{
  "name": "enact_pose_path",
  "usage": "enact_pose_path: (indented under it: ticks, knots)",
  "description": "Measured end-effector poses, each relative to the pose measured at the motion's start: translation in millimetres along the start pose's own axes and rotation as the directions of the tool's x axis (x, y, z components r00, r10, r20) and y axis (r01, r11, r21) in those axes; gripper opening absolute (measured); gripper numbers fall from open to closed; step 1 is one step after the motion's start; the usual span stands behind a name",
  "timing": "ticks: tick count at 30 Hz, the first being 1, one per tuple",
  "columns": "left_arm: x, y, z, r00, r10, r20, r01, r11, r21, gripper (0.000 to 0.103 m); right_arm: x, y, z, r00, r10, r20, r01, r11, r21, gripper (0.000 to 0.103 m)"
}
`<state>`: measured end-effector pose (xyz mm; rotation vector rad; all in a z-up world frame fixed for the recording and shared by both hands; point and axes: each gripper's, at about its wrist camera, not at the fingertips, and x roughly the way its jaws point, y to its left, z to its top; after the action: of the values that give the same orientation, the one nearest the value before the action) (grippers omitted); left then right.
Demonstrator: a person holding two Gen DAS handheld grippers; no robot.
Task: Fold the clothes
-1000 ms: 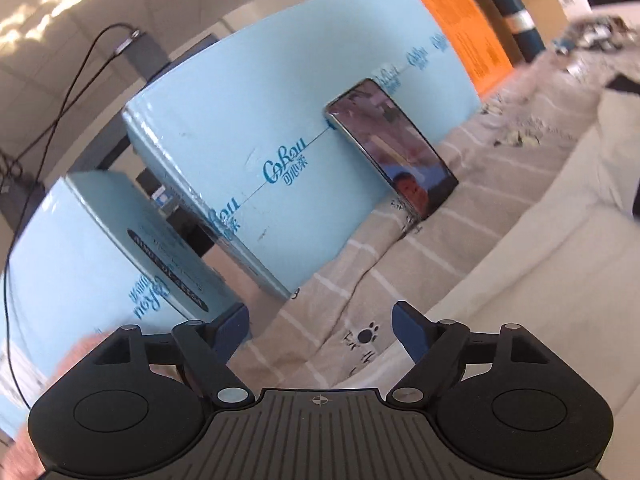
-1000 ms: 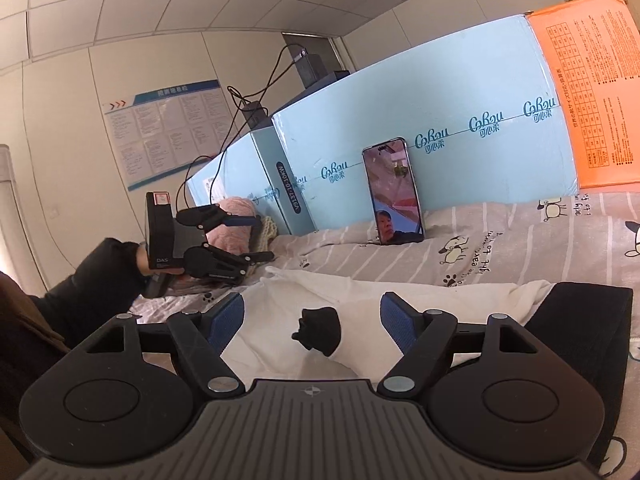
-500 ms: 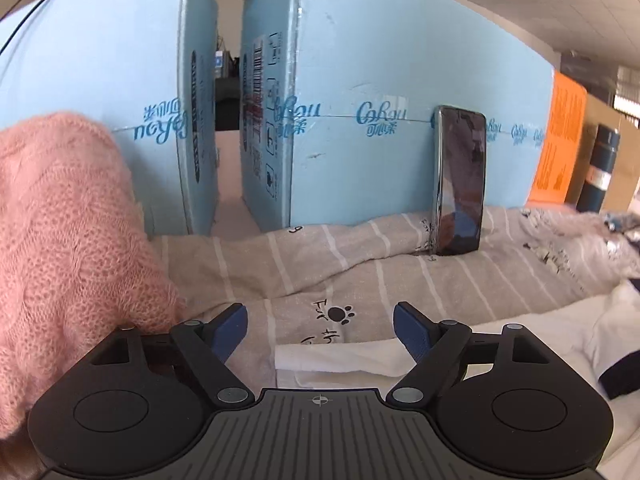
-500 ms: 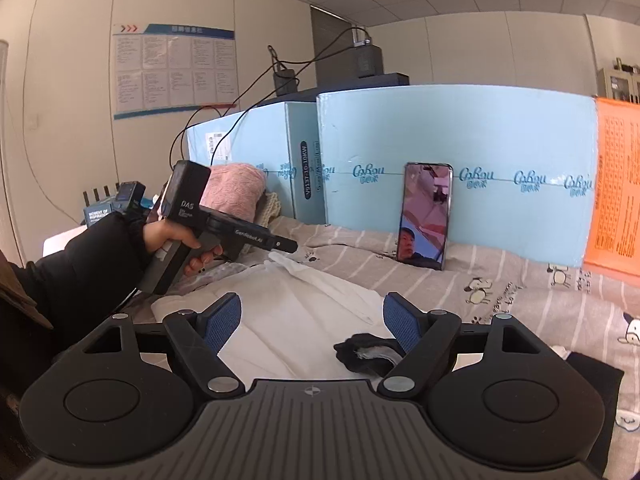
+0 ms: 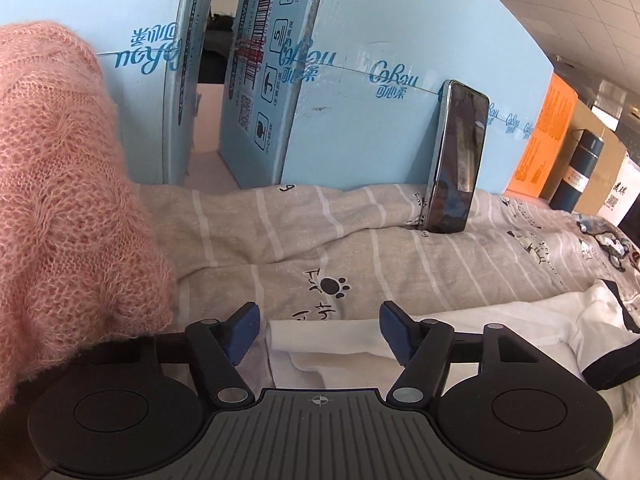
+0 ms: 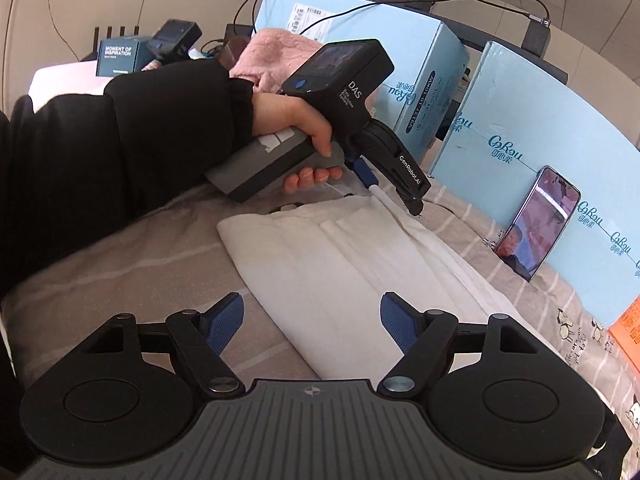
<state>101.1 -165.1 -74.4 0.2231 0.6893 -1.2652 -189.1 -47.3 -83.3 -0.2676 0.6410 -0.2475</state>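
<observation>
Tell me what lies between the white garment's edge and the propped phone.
Only grey striped bedsheet between the white cotton garment and the black phone, in the left wrist view.

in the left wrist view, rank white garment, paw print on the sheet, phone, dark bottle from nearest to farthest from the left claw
From the left claw:
1. White garment, its edge between the open fingers.
2. Paw print, just ahead on the striped sheet.
3. Phone, ahead to the right, leaning on the blue box.
4. Dark bottle, far right.

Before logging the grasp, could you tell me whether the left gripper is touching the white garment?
Touching. In the right wrist view, the left gripper has its fingertips down on the white garment, with a corner of cloth drawn up against the blue pad; its jaws stand open.
</observation>
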Motion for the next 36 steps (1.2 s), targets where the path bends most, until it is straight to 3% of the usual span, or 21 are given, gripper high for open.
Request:
enact_pose_path:
  ticks: [3, 8, 10, 12, 13, 14, 17, 19, 23, 30, 36]
  knots:
    - [0, 1, -1, 0.999, 0.038, -0.002, -0.038, 0.999, 0.015, 0.041, 12, 15, 2, 1.000, -0.023, -0.004, 0.022, 0.999, -0.041, 0.074]
    - [0, -6, -3, 0.995, 0.099, -0.007, -0.098, 0.992, 0.074, 0.047, 29, 31, 10, 0.996, -0.082, 0.019, 0.084, 0.993, -0.078, 0.074]
    - [2, -9, -5, 0.996, 0.090, -0.004, -0.089, 0.991, 0.097, 0.054, 37, 33, 14, 0.993, -0.111, 0.025, 0.113, 0.991, -0.076, 0.074]
    - [1, -10, -6, 0.997, 0.072, 0.004, -0.072, 0.992, 0.104, 0.053, 44, 34, 19, 0.991, -0.130, 0.025, 0.131, 0.988, -0.079, 0.074]
    - [1, -11, -7, 0.998, 0.062, 0.008, -0.063, 0.992, 0.107, 0.048, 47, 36, 21, 0.990, -0.136, 0.027, 0.138, 0.987, -0.085, 0.073]
    - [1, -11, -7, 0.999, 0.041, 0.010, -0.042, 0.993, 0.110, 0.034, 50, 38, 23, 0.990, -0.140, 0.030, 0.142, 0.985, -0.094, 0.072]
    - [-2, -12, -7, 1.000, 0.002, 0.023, -0.004, 0.994, 0.110, 0.013, 59, 44, 28, 0.992, -0.126, 0.034, 0.129, 0.984, -0.126, 0.047]
    - [-6, -12, -6, 0.999, -0.008, 0.050, 0.002, 0.995, 0.104, 0.012, 63, 45, 30, 0.994, -0.108, 0.031, 0.111, 0.986, -0.122, 0.016]
    - [-24, -20, 0, 0.991, -0.005, 0.133, -0.010, 0.994, 0.109, 0.011, 52, 35, 31, 0.988, -0.119, 0.097, 0.123, 0.992, -0.037, 0.010]
    - [-59, -76, 20, 0.954, 0.070, 0.292, -0.133, 0.970, 0.203, 0.010, 5, 7, 21, 0.938, -0.226, 0.264, 0.203, 0.973, 0.112, 0.009]
    - [-81, -172, 50, 0.922, 0.028, 0.386, -0.168, 0.928, 0.334, 0.010, -45, -23, 7, 0.857, -0.331, 0.395, 0.239, 0.934, 0.264, 0.008]
